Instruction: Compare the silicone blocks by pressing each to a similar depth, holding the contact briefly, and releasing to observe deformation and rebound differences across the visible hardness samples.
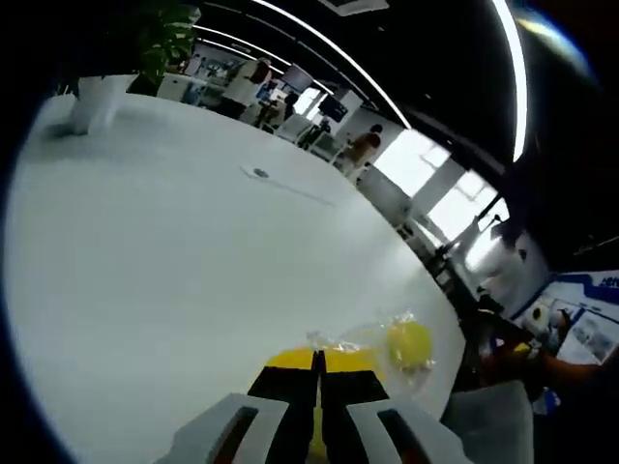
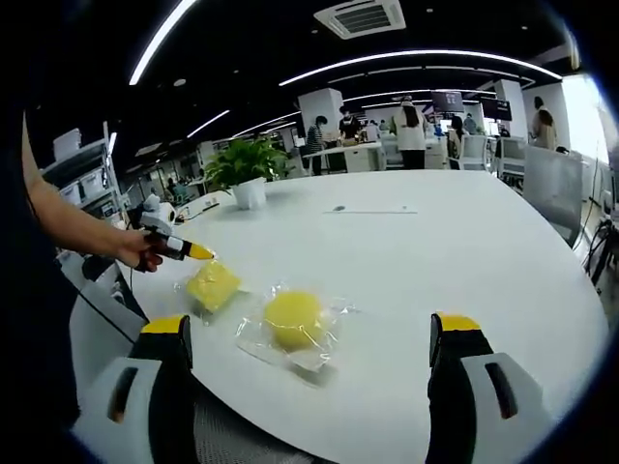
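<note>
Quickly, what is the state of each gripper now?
Left gripper: closed, holding nothing visible.
Right gripper: open, empty, above the round yellow block.

Round silicone block [image 2: 293,318]: yellow, in a clear bag, flat on the white tabletop [image 2: 435,251].
Square silicone block [image 2: 213,284]: paler yellow, bagged, flat just beside the round one.

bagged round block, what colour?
Yellow, in a clear bag; the round block shows best in the right gripper view.
</note>
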